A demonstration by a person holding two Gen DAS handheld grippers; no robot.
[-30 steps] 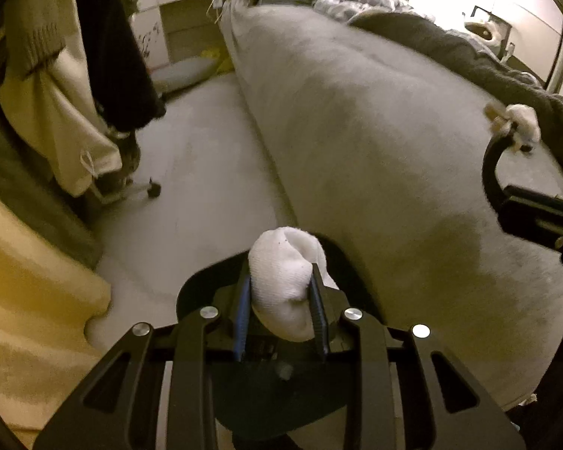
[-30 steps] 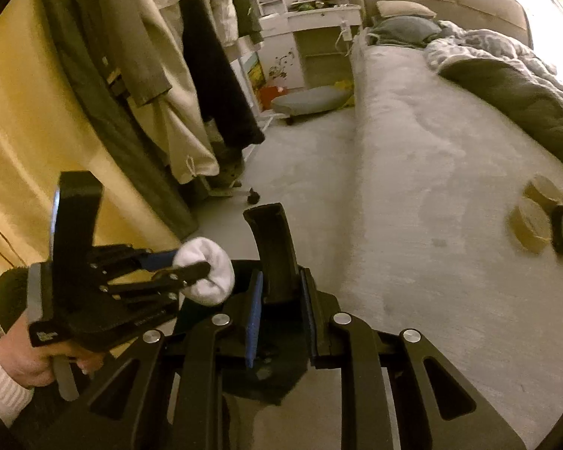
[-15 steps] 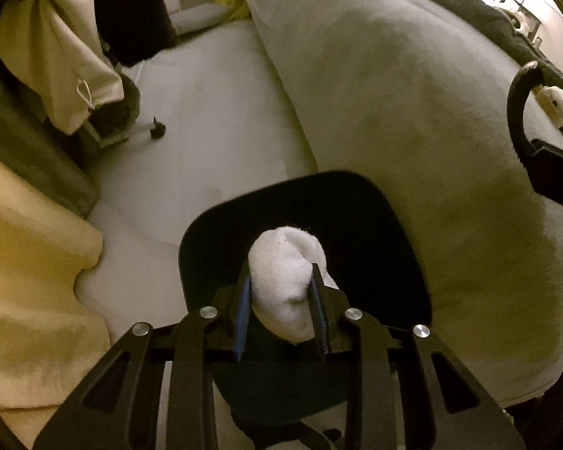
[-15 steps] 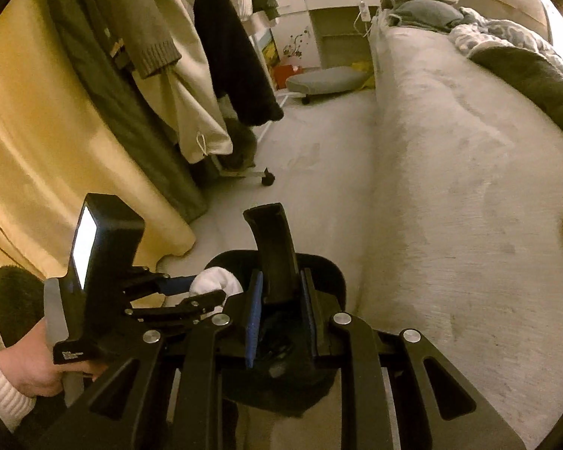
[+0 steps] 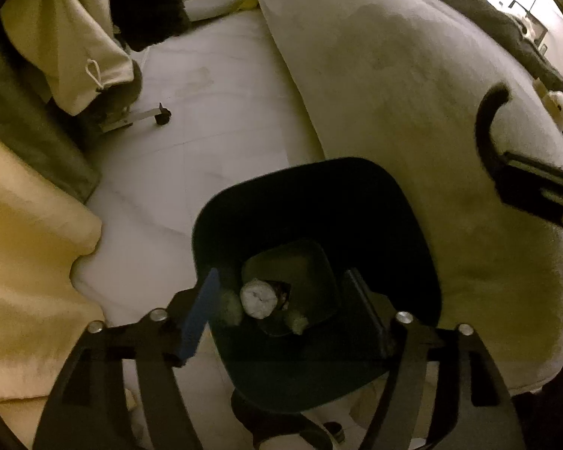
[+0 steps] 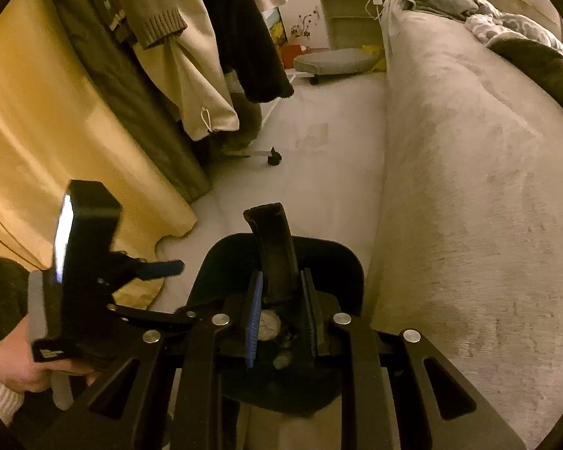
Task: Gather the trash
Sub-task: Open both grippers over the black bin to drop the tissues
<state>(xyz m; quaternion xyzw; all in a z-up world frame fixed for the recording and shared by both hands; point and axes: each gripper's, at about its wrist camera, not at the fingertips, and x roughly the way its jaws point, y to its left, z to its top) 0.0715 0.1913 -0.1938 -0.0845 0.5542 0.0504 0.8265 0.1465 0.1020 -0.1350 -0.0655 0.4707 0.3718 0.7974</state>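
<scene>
The bed (image 5: 413, 86) fills the room from twelve to four o'clock, with scraps (image 5: 561, 107) on it at two o'clock that look left to gather. Beside it stands the black bin (image 5: 394, 195), a white wad (image 5: 259, 298) lying inside. Above it the left gripper (image 5: 281, 300) hangs spread apart and empty; the right gripper (image 6: 279, 313) is clamped on the bin handle (image 6: 272, 247).

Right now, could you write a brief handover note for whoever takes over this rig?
Left gripper: open and empty, hovering above the black bin.
Right gripper: shut on the bin's handle.
Done: a white wad lies at the bottom of the bin with a few other scraps.
Left: more pale trash still lies on the bed beside the dark blanket; collect it next.
</scene>
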